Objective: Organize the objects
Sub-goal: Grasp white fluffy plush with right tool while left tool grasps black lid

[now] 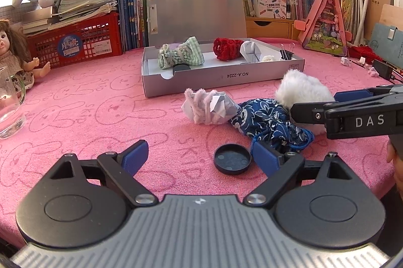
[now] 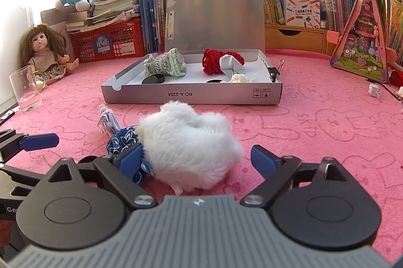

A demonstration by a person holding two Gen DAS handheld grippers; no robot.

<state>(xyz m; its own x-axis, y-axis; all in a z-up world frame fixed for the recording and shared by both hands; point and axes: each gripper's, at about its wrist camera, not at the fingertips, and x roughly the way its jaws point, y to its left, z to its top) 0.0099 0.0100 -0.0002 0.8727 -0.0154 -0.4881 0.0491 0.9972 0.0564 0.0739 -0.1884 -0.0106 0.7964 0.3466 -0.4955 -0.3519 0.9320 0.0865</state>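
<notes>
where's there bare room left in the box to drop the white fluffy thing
Free: the box floor's middle strip, between the green cloth and red knit. Crowded: the right end, with paper, white scrap and clips. Both grippers, left and right, are open.

Pink bunny-print table cover (image 2: 314, 132) carries grey box (image 2: 191, 94), white fluffy piece (image 2: 191, 142), glass (image 2: 25, 91).
</notes>
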